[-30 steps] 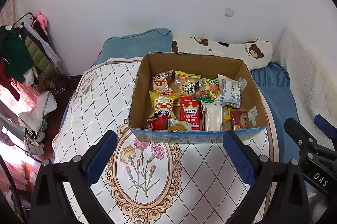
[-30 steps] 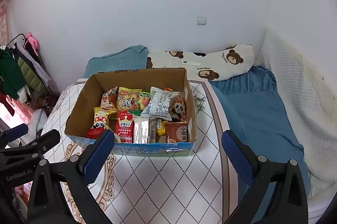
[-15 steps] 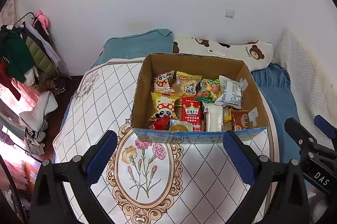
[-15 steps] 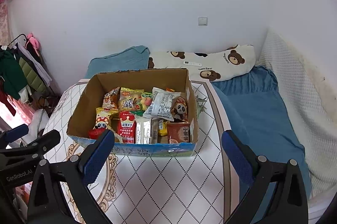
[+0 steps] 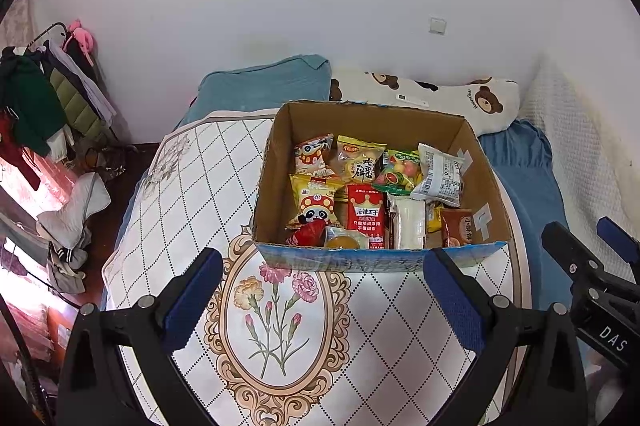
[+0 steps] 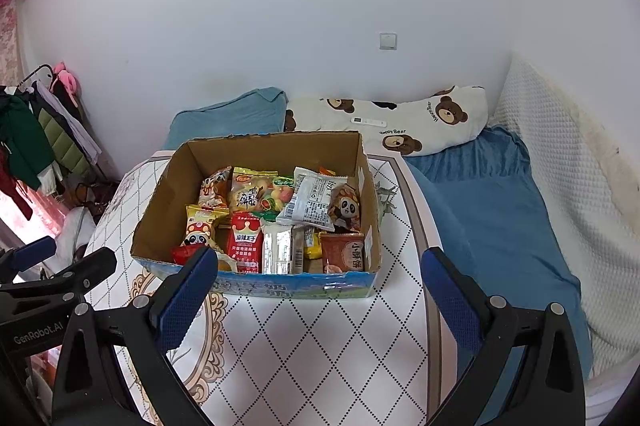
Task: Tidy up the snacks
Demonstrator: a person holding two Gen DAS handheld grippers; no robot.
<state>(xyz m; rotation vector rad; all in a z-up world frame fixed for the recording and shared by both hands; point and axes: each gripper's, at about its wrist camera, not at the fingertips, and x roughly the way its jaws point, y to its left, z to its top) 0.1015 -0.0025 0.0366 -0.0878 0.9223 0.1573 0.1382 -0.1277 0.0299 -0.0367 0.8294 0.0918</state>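
i hold both grippers above a round table (image 5: 168, 210) with a diamond-patterned floral cloth, facing an open cardboard box (image 5: 280, 162) of snacks at the centre of each frame. my left gripper (image 5: 320, 298) fills the bottom of the left wrist view, its blue-padded fingers spread wide and gripping nothing; my right gripper (image 6: 318, 300) sits the same way at the bottom of the right wrist view, fingers wide apart and empty, well short of the box's near wall. inside the box, packets lie crowded toward its right half: a red packet with a crown (image 5: 366, 216) near the front, a yellow panda packet (image 5: 314, 202) to its left, a white barcode packet (image 5: 440, 174) toward the back right, and a brown packet (image 5: 458, 232) in the front right corner. behind the table, at upper centre, a teal pillow (image 5: 272, 86) and a bear-print pillow (image 5: 460, 100) rest against a white wall. clothes hang on a rack (image 5: 36, 98) at the left edge.
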